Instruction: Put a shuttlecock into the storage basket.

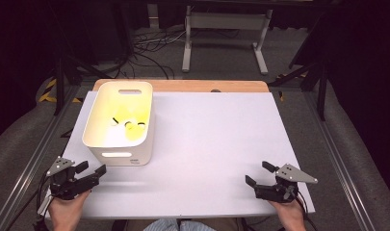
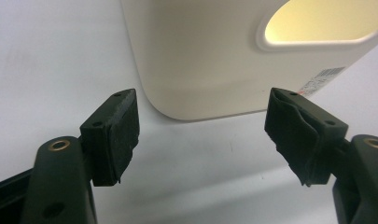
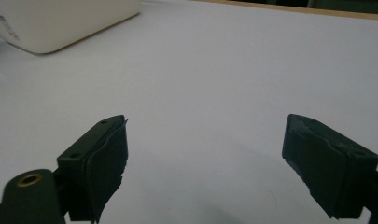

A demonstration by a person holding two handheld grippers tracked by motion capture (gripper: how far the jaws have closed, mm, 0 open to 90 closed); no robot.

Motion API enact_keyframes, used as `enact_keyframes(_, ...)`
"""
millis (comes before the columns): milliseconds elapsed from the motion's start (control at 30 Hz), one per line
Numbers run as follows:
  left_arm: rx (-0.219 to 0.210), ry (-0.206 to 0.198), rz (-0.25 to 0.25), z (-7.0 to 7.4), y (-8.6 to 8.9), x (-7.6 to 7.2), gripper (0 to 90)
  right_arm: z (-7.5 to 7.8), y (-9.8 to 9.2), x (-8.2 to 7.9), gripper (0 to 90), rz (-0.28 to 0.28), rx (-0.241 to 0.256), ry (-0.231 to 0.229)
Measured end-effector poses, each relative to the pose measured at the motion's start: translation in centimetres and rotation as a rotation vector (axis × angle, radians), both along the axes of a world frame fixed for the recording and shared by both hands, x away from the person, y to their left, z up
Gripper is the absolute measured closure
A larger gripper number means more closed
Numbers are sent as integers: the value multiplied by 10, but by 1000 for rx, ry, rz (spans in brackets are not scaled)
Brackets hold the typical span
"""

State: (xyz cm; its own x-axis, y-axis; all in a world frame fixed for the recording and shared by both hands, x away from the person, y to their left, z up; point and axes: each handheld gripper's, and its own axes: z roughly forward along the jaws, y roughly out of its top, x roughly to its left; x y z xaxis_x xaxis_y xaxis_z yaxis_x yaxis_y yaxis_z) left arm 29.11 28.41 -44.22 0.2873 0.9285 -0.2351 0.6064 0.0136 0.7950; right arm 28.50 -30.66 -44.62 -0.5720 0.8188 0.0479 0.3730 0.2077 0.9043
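A cream-white rectangular plastic bin (image 1: 119, 126) with rounded corners and slot handles is standing on the left half of the white table surface (image 1: 207, 144), its far end near the wooden back edge. Inside it, several small yellow pieces with black marks (image 1: 130, 126) are lying on the bottom; what they are cannot be told at this size.

The left gripper (image 1: 90, 172), held in the person's left hand (image 1: 67, 209), is resting low at the near left corner of the table, just beside the bin's near end and not touching it. Its jaws are standing wide apart with nothing between them. In the left gripper view the bin's near wall (image 2: 200, 56) is sitting just ahead of the jaws, with its handle slot at upper right and a small printed label at the lower right corner.

The right gripper (image 1: 258, 174), held in the person's right hand (image 1: 290, 214), is sitting at the near right corner, well apart from the bin. Its jaws are likewise spread and holding nothing. In the right gripper view bare white table lies ahead, with a corner of the bin (image 3: 60, 23) at upper left.
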Motion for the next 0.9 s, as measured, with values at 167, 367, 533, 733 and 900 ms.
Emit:
enact_keyframes(167, 3, -25, 6, 1, -1, -1, 265, -1, 1, 1, 144, 16, 3, 6)
enact_keyframes(367, 11, -30, 3, 1, -4, -1, 261, -1, 1, 1, 144, 24, 3, 7)
enact_keyframes(533, 10, -36, 8, 2, -4, -1, 260, -1, 1, 1, 144, 22, 3, 7)
enact_keyframes(733, 9, -33, 10, 1, -2, -1, 256, -1, 1, 2, 145, 21, -9, 2)
enact_keyframes(900, 8, -33, 9, 1, -2, -1, 255, -1, 1, 2, 145, 20, -9, 3)
